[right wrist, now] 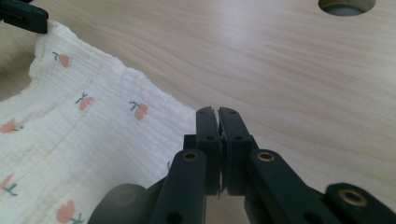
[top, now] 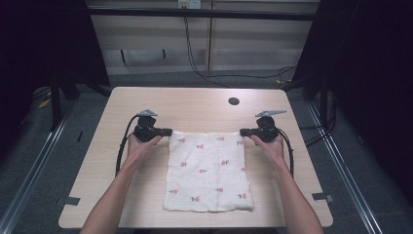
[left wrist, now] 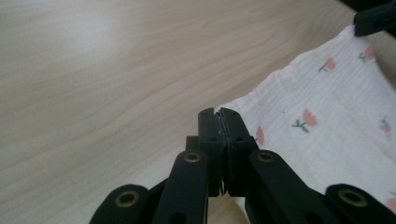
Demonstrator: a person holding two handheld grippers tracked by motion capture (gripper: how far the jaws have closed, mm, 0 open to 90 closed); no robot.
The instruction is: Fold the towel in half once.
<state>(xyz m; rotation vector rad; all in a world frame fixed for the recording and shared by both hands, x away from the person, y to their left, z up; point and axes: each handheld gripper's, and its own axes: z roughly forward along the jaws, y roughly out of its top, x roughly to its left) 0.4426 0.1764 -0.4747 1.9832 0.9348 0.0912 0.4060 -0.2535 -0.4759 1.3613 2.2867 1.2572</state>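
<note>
So I've got the white cloth (top: pixel 208 170) with the little pink flowers lying on the worktop (top: pixel 195 105), spread out from about the middle down to the near edge. My left tongs (top: pixel 167 132) are clamped tight on its far left corner and my right tongs (top: pixel 244 132) are pinched on the far right corner, jaws pressed together with just a sliver of fabric between them in each close-up view. The far edge of the cloth runs fairly straight between the two, with a bit of puckering near the corners, and the near edge lies flat by the front of the worktop. Not much else around: there's a round hole (top: pixel 234 101) in the worktop beyond the right tongs, toward the far right corner, well apart from the cloth. The cables (top: pixel 122 146) from the tongs trail back along my forearms, off to the outer sides, so they're clear of the fabric. Bare wood to the left, right and beyond the cloth, nothing sitting on top of it.
</note>
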